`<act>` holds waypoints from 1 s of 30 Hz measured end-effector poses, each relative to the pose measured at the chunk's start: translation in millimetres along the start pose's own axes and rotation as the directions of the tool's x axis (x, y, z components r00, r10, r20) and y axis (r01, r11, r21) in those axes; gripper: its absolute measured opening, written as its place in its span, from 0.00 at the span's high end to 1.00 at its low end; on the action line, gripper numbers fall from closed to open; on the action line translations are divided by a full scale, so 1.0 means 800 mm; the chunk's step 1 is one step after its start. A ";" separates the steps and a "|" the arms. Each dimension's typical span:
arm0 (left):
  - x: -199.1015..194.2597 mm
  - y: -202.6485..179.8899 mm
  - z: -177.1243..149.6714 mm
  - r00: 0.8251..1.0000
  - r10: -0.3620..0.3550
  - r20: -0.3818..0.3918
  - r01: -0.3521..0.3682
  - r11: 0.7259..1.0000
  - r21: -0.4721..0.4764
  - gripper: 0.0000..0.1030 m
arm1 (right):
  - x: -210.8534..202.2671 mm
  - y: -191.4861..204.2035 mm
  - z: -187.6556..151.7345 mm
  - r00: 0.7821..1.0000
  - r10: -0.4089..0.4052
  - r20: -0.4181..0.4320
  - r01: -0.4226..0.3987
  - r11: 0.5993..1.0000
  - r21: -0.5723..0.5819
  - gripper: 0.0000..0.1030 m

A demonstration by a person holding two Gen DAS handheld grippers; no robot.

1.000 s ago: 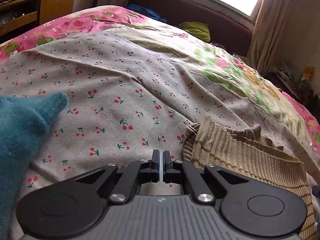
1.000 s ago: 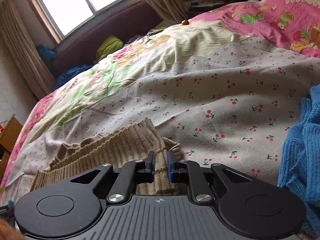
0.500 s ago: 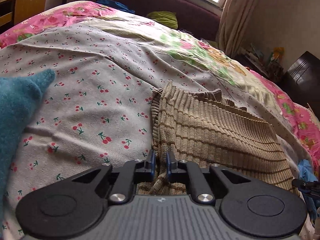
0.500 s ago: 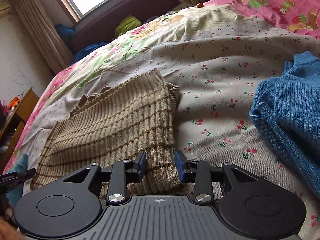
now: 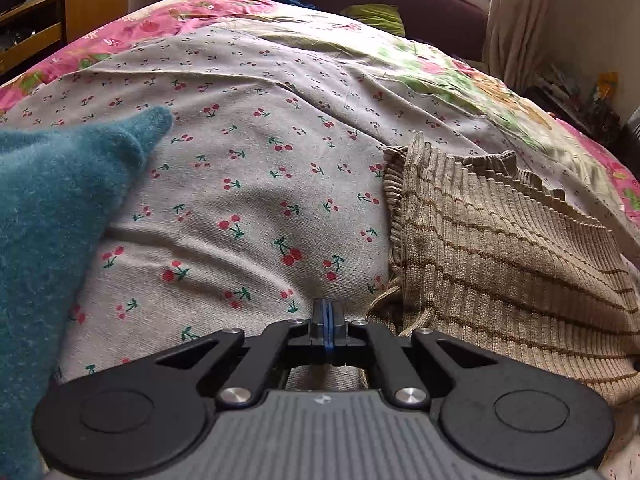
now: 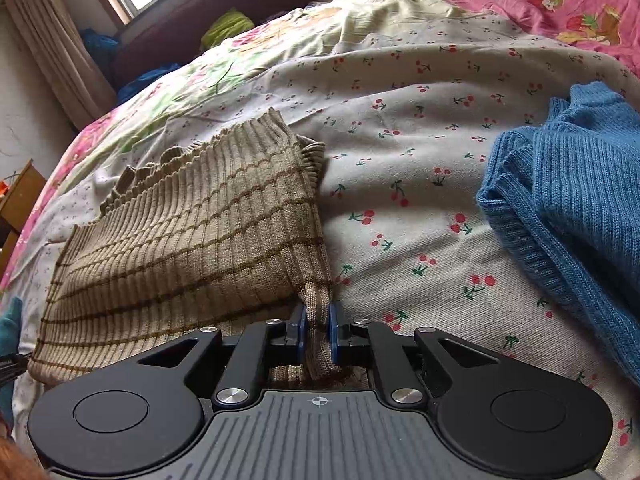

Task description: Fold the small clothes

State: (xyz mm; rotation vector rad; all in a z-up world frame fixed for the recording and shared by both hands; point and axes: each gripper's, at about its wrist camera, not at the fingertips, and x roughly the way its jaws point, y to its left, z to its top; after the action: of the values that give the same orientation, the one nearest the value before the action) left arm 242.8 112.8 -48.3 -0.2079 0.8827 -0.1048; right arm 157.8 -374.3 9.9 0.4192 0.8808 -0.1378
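Observation:
A beige ribbed sweater with thin brown stripes [image 5: 500, 248] lies flat on the cherry-print sheet [image 5: 248, 200]. My left gripper [image 5: 328, 312] is shut, its blue pads together with nothing showing between them. It hovers over the sheet just left of the sweater's near left corner. In the right wrist view the sweater [image 6: 192, 232] fills the left half. My right gripper [image 6: 316, 324] is closing on the near right corner, and a pinched ridge of knit stands between the pads.
A fuzzy teal garment [image 5: 52, 208] lies at the left. A blue knit sweater [image 6: 568, 200] is heaped at the right. Beyond the sheet lie flowered quilts, a dark headboard under a window, curtains and a wooden desk [image 5: 72, 8].
The left gripper shifted off the sweater's left edge onto the sheet and its pads came together. The right jaws opened around the sweater's right corner, then closed on it.

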 end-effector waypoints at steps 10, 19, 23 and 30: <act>-0.038 -0.031 0.015 0.983 -0.151 0.102 0.150 0.989 0.014 0.82 | -0.026 0.008 0.003 0.998 0.037 0.047 -0.036 0.999 -0.022 0.80; 0.014 -0.022 -0.003 1.000 -0.022 0.012 0.021 0.999 0.033 0.75 | 0.002 -0.006 0.003 1.000 0.003 0.027 -0.002 1.000 -0.021 0.73; 0.003 -0.031 -0.001 1.000 -0.001 0.017 0.000 0.998 0.060 0.75 | -0.009 -0.002 0.001 0.999 0.004 0.034 -0.002 0.999 -0.042 0.73; -0.016 -0.026 -0.003 0.997 -0.061 0.047 0.060 0.998 0.022 0.75 | -0.032 -0.001 -0.002 0.997 0.026 0.067 -0.023 0.999 -0.040 0.73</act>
State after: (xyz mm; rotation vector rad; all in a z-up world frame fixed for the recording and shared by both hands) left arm 232.2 94.6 -35.5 -0.2171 0.8272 -0.1648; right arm 140.3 -375.5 28.3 0.3861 0.8105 -0.1112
